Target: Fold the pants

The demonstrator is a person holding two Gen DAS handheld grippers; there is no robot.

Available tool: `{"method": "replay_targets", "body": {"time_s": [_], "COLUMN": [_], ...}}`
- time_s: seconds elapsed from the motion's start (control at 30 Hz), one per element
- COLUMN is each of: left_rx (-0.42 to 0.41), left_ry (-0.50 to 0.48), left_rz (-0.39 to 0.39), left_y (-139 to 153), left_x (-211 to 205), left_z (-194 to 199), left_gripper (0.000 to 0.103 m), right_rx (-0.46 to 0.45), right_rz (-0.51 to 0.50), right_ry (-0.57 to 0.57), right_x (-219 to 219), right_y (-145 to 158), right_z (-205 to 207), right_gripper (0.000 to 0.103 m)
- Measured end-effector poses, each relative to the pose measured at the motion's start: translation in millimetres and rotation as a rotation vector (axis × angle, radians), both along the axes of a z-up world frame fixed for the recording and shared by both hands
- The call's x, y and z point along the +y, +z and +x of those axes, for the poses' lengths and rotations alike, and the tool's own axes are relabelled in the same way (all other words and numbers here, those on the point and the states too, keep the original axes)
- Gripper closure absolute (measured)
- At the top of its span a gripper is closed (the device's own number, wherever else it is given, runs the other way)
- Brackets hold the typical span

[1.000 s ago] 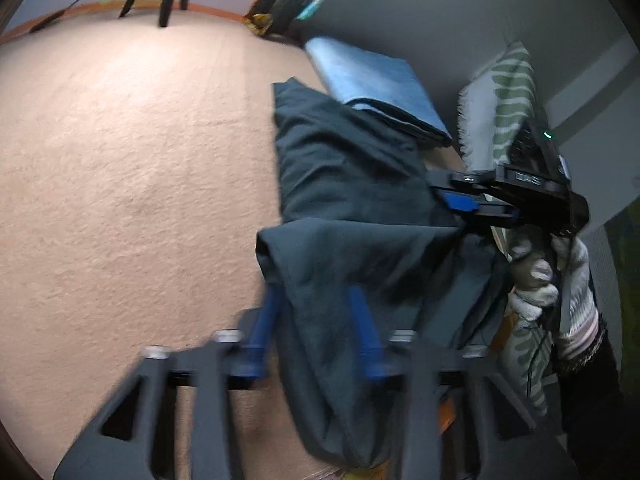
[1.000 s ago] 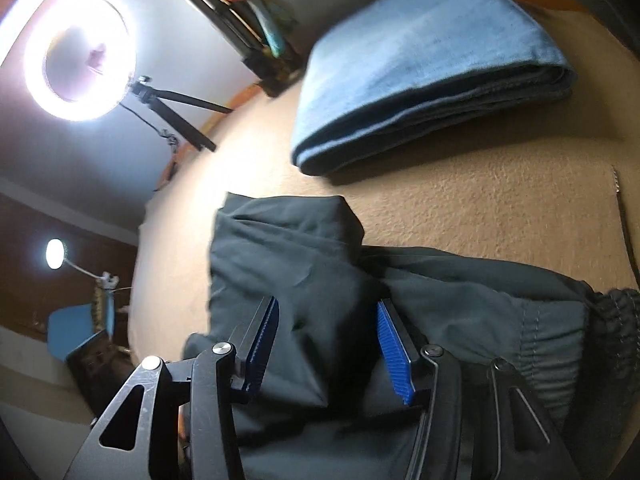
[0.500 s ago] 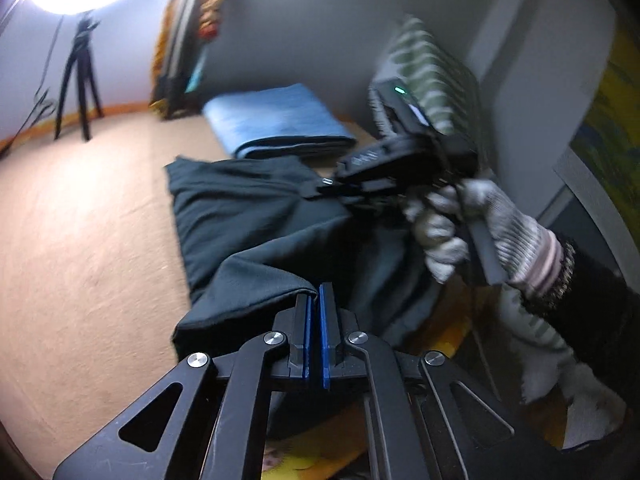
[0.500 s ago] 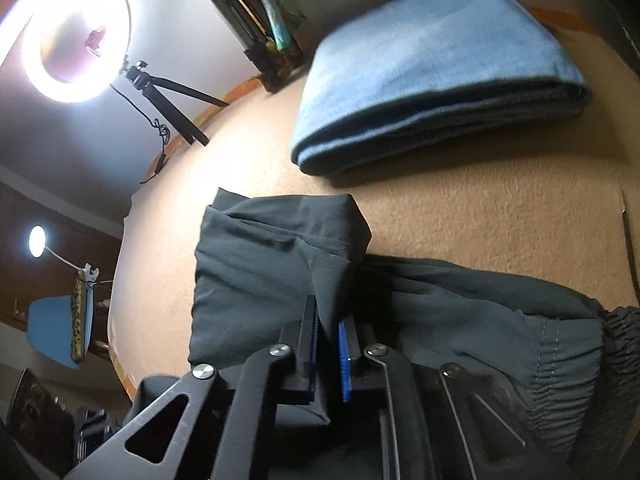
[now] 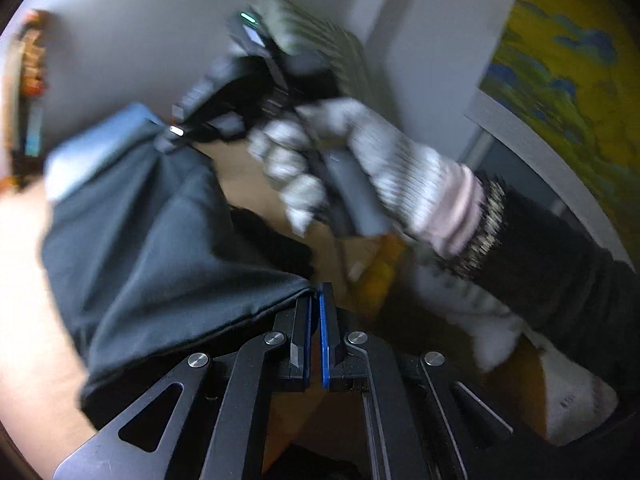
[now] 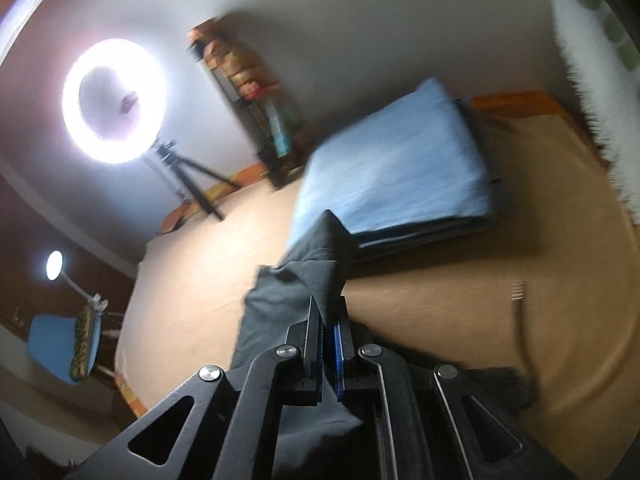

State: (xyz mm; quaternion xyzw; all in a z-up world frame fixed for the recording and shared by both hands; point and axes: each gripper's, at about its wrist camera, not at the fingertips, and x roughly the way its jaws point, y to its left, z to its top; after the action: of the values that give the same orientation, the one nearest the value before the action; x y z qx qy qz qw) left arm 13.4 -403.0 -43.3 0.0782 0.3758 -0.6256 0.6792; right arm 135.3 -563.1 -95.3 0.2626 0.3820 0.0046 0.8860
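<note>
left gripper (image 5: 315, 304) pinching dark pants (image 5: 152, 240) edge | right gripper (image 6: 329, 316) clamped on another corner | both raised, judged to stretch cloth for folding

In the left wrist view, the pants (image 5: 152, 248) are spread across the left and middle of the bed (image 5: 24, 320), one edge being held at the tips of the left gripper (image 5: 315, 300) at the bottom centre. Beyond them, the right gripper (image 5: 176, 136) is seen at their far edge, held by a gloved hand (image 5: 352, 168) coming in from the right. A folded cloth (image 5: 92, 148) lies behind the pants. A cushion (image 5: 320, 40) stands behind the hand, against the wall.

In the right wrist view, the folded cloth is placed beyond the pants, to the right. A ring light (image 6: 114, 100) on a tripod (image 6: 188, 184) is set at the left, past the bed's far edge.
</note>
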Motion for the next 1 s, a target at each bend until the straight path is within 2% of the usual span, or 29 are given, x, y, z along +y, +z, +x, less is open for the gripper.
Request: {"method": "replay_targets", "body": {"time_s": [0.07,0.1,0.13,0.3,0.4,0.47,0.53,0.57,0.7,0.83,0.9,0.97,1.0], "left_rx": [0.006,0.024,0.033,0.049,0.039,0.023,-0.019,-0.028,-0.006,0.021,0.022,0.028,0.032], "left_ry": [-0.018,-0.036,-0.04,0.002,0.094,0.171,0.251,0.288,0.354,0.304,0.282,0.275,0.274], "left_rz": [0.039,0.068,0.078,0.066,0.046,0.047,0.069,0.086,0.141,0.189,0.216,0.221,0.219], "left_y": [-9,-15,-17,-8,4,8,6,3,-19,-44,-53,-58,-60], "left_x": [-10,-14,-13,23,67,89,106,115,123,108,98,96,92], "left_z": [-9,-12,-13,3,28,43,62,73,100,100,95,88,88], "left_gripper": [0.1,0.096,0.094,0.089,0.075,0.075,0.075,0.075,0.075,0.075,0.075,0.075,0.075], "right_rx": [0.044,0.072,0.097,0.062,0.025,0.001,0.009,0.023,0.094,0.174,0.196,0.193,0.188], "right_rz": [-0.014,-0.02,-0.029,0.003,0.034,0.086,0.12,0.122,0.107,0.114,0.159,0.21,0.237], "right_ry": [0.001,-0.01,-0.029,-0.068,-0.053,-0.029,-0.024,-0.026,-0.051,-0.048,-0.021,0.024,0.055], "right_x": [-13,-18,-23,-32,-18,-4,8,13,30,37,41,46,50], "right_y": [-14,-21,-27,-28,-23,-22,-29,-33,-56,-80,-88,-91,-92], "right_z": [-2,-3,-6,-46,-82,-109,-130,-137,-162,-166,-164,-162,-161], "right_gripper": [0.096,0.09,0.077,0.061,0.06,0.057,0.037,0.034,0.032,0.029,0.029,0.033,0.051]}}
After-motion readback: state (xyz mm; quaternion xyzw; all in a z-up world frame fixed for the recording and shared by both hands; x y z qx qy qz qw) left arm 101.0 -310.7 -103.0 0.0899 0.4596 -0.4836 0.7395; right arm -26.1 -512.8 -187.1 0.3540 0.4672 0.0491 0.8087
